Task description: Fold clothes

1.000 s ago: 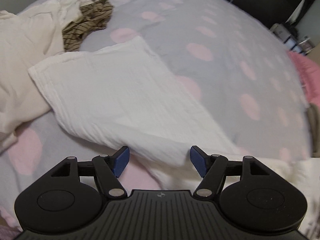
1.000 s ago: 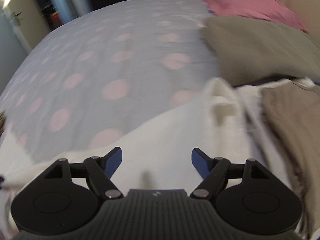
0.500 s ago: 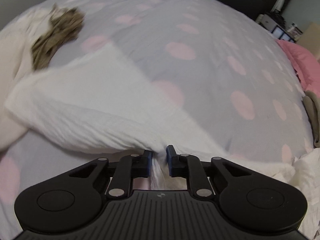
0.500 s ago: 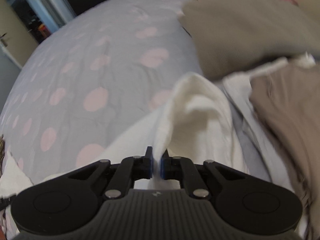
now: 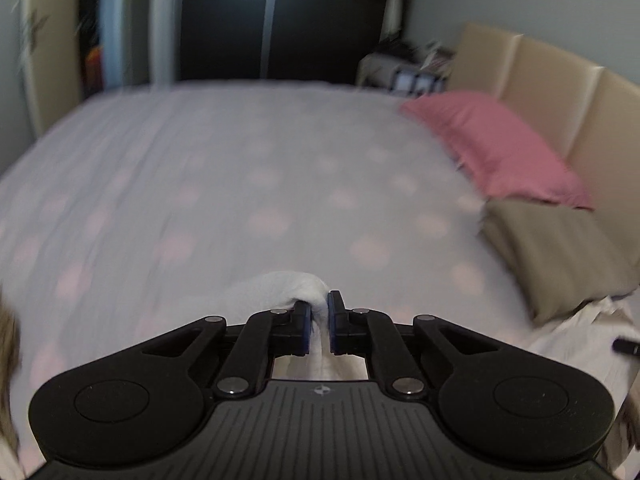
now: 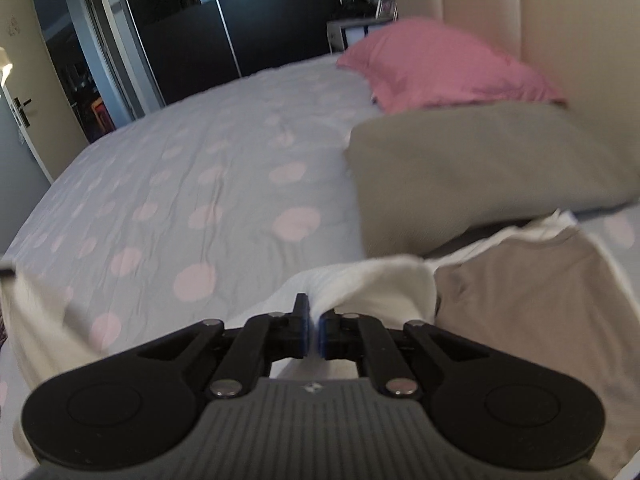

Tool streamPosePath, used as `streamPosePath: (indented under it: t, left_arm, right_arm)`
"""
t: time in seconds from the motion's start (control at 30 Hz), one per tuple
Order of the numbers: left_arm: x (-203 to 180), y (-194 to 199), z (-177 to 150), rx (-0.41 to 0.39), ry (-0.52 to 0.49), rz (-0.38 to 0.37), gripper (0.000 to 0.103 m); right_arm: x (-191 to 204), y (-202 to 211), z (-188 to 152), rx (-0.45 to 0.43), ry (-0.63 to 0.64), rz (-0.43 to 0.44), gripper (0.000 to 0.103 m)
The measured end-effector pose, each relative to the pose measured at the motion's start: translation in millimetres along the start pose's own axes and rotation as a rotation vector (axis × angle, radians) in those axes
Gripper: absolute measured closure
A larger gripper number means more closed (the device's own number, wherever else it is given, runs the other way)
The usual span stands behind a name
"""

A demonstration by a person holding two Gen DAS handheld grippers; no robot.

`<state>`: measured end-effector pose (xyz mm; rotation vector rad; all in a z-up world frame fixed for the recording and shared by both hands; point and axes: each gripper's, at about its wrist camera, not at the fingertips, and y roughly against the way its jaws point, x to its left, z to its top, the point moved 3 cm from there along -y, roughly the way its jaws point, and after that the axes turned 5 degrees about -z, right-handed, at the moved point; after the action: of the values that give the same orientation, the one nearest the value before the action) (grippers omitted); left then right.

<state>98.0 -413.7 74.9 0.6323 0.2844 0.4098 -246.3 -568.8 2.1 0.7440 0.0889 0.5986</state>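
A white garment (image 5: 280, 286) is bunched up in my left gripper (image 5: 319, 300), whose jaws are closing with a fold of the cloth pinched between the blue pads. The left wrist view is blurred by motion and looks out over the bed. In the right wrist view the same white garment (image 6: 368, 284) rises to my right gripper (image 6: 313, 312), which is shut on another edge of it. The cloth hangs below both grippers, and its lower part is hidden.
The bed's grey sheet with pink dots (image 6: 200, 184) stretches ahead. A pink pillow (image 6: 440, 64) and an olive pillow (image 6: 480, 168) lie by the beige headboard (image 5: 560, 80). A tan garment (image 6: 520, 280) lies at the right. Dark wardrobe doors (image 6: 240, 20) stand beyond the bed.
Both grippers went from open to shut on the white garment. The left one then swung up and turned toward the pillows with the cloth. The right one rose a little.
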Motion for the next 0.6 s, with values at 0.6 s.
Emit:
streamPosePath:
  t: [0.6]
  left_arm:
    - [-166.9,-100.8,75.6,0.063,-0.276,-0.071,0.092]
  right_arm:
    - [-34.0,-45.1,-65.7,0.376,0.575,-0.224,0.097]
